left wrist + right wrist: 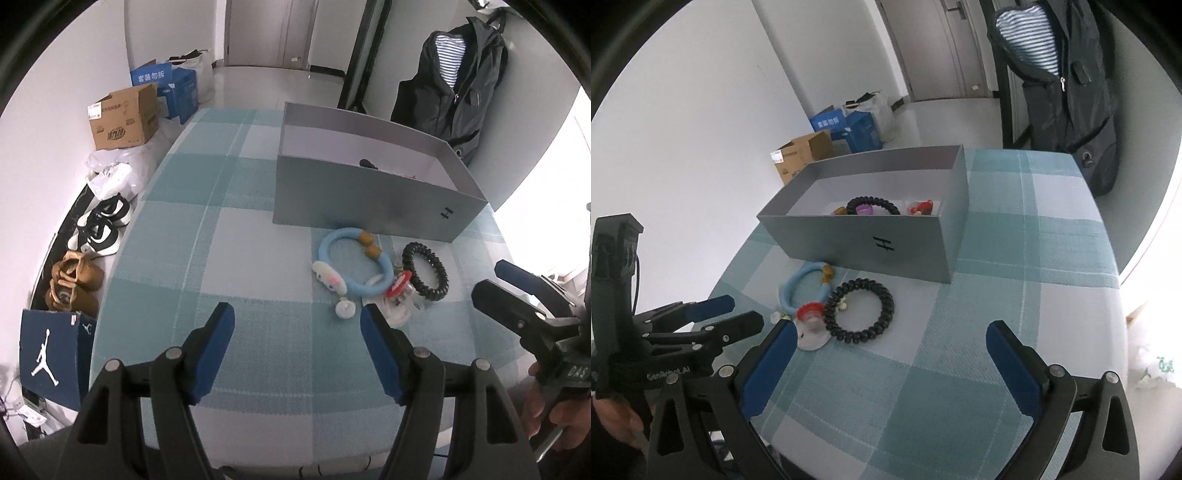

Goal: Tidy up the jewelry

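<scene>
On the blue-checked cloth, a light blue bracelet [384,271] [792,291] with a white plush charm lies beside a black coil hair tie [424,273] [860,310] and a red-and-clear trinket [397,291] [811,314]. All three sit just in front of the open grey box [369,206] [871,243]. Inside the box are another black coil tie [873,205] and a red piece [921,207]. My left gripper [295,317] [720,314] hovers open short of the pile with nothing between its fingers. My right gripper [891,328] [513,291] is open wide, and the coil tie lies just ahead of its left finger.
The table's left edge drops to a floor with shoes [99,225], a cardboard box [123,118] and a navy shoebox [51,358]. A dark jacket [458,85] [1067,88] hangs behind the table at the back right. A bright window glares on the right.
</scene>
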Motion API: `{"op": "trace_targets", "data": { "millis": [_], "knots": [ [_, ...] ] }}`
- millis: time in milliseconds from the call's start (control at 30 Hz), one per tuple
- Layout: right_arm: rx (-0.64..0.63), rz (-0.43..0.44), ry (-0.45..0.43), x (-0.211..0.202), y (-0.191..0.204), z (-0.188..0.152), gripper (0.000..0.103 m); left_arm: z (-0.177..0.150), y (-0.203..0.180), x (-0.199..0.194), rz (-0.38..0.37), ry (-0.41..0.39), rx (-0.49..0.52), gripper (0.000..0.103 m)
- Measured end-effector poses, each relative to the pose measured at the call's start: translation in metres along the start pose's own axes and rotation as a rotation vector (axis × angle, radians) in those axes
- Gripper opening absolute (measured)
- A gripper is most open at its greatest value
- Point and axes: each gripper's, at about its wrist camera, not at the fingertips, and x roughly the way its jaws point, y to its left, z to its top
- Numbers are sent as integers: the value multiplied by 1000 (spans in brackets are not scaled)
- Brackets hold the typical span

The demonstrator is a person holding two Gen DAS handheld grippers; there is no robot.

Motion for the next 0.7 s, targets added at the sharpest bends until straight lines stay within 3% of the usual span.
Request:
{"op": "trace_targets", "data": {
  "millis": [100,200,367,700],
  "knots": [
    [-13,9,34,10,2,4,101,5,3,1,-24,1,-10,66],
    [-36,1,19,12,8,8,98,8,6,2,1,-21,-5,66],
    [-54,7,49,24,14,13,81,13,10,8,-3,-15,-20,66],
    [-138,-61,77,40,30,15,66,19,19,15,-26,27,-69,66]
  ]
}}
